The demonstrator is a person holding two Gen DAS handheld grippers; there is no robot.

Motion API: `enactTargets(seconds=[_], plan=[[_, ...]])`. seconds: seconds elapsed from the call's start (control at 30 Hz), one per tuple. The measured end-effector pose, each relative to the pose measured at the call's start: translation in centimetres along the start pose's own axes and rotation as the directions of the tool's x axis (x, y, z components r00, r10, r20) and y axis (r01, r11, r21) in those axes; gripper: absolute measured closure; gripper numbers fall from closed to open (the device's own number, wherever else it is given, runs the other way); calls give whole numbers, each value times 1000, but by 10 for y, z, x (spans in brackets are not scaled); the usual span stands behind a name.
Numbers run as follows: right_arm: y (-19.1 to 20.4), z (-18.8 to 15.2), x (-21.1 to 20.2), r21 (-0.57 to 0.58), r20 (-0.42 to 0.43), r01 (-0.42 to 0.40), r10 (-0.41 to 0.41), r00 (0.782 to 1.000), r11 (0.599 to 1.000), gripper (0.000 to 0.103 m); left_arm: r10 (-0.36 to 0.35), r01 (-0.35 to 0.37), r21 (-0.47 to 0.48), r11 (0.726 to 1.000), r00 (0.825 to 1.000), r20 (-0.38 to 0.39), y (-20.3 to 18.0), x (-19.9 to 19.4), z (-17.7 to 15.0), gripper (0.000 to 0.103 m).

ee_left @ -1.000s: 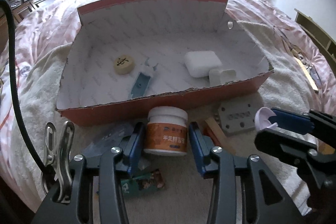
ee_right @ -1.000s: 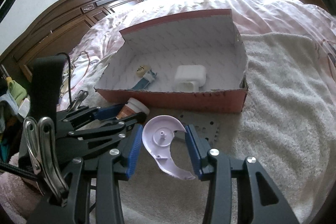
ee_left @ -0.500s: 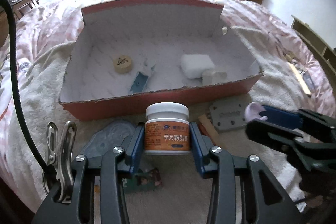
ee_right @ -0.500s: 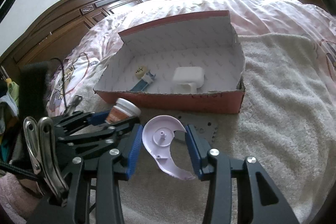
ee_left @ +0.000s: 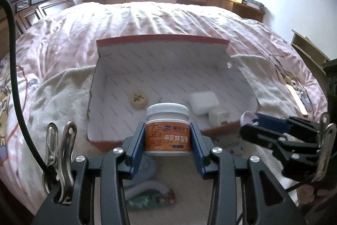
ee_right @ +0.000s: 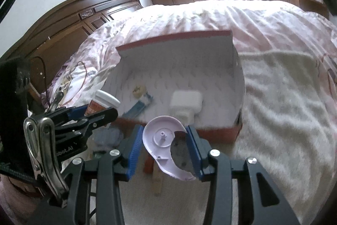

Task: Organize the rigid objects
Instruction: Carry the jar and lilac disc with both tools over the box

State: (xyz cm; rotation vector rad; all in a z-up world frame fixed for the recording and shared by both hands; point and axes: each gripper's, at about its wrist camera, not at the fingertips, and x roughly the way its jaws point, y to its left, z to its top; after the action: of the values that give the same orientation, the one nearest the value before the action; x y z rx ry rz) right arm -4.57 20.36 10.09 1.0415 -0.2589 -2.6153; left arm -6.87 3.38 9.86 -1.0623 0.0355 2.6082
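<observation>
Gripping a white-lidded jar (ee_left: 167,130) with an orange label, the left gripper (ee_left: 168,141) has its blue pads pressed on the jar's two sides, so the jar stands upright right between the fingertips, clear of the bedding below. Ahead of this gripper and lower lies the open red cardboard box (ee_left: 212,42) with its white patterned lining; inside it, ahead and slightly left of the jar, sits a round wooden game piece (ee_left: 138,99), and ahead to the right a white rectangular block (ee_left: 203,101) with a smaller white piece (ee_left: 218,117) touching its near side. The right gripper (ee_right: 166,146) is clamped on a broken lilac plastic disc (ee_right: 160,141), which stands on edge between its blue pads, the curved tail reaching back toward the right finger. Ahead of that gripper is the same box, where a blue tube-like item (ee_right: 138,105) lies beside the game piece, left of the white block. To its left, the left gripper carries the jar at about the box's near wall. Beneath the right gripper a grey plate and a wooden stick (ee_right: 157,179) lie on the cream towel (ee_right: 280,111).
</observation>
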Motion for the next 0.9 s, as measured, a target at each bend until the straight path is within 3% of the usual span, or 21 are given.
enactTargets(seconds=[0.37, 0.9], plan=[[-6, 39, 27, -5, 12, 20, -20, 1000, 1000, 59, 32, -32, 5, 999, 999, 14, 11, 29, 31, 61], [-24, 51, 69, -8, -32, 74, -75, 997, 997, 59, 42, -43, -10, 999, 999, -26, 23, 73, 45, 61]])
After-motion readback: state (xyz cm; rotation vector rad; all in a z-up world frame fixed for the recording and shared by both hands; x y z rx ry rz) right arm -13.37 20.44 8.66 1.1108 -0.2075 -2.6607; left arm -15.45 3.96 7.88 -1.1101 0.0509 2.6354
